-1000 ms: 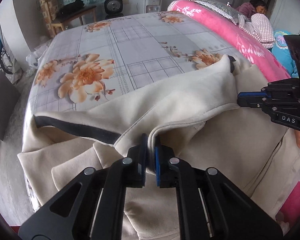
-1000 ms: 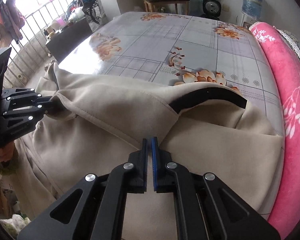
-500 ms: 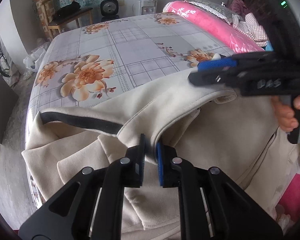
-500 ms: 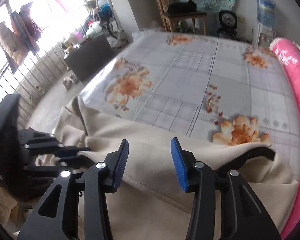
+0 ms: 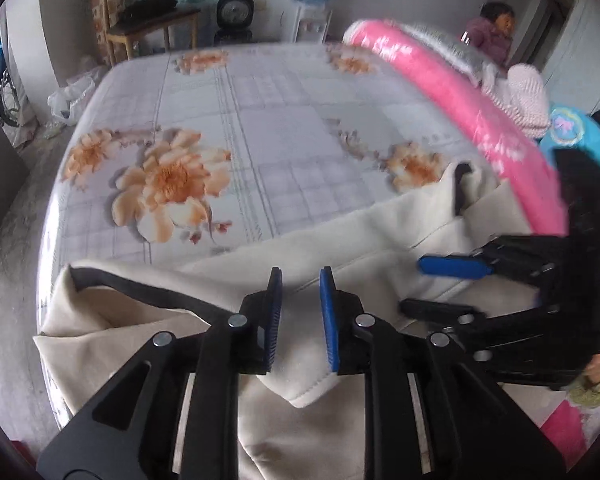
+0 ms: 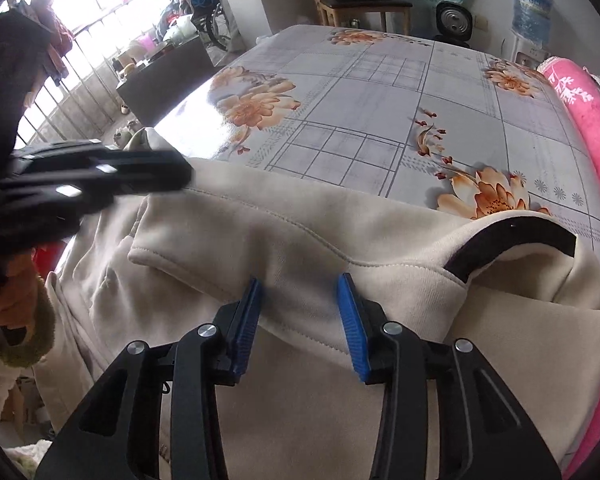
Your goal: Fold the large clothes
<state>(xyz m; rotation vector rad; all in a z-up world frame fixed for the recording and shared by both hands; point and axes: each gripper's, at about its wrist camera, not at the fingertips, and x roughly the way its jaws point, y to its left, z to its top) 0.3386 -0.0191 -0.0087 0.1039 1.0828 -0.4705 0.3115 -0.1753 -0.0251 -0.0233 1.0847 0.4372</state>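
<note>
Large cream fleece garment with black trim (image 5: 352, 240) lies across the near end of a bed covered in a grey checked sheet with orange flowers (image 5: 260, 128); folded upper layer shows a stitched hem running left to right. One black-trimmed edge (image 6: 512, 240) stands up at the garment's right side, near a rolled pink blanket (image 6: 588, 128) along the bed's right edge.

Left gripper (image 5: 300, 312): jaws have just been opening, now narrowly apart. A corner of cream cloth sits in the gap, but the blue pads do not press on it.

Right gripper (image 6: 300, 316): jaws parted moderately wide above the folded hem, cloth showing between them, pads not pinching it.

In the left wrist view the right gripper (image 5: 436, 284) appears just beside the left, over the garment.
</note>
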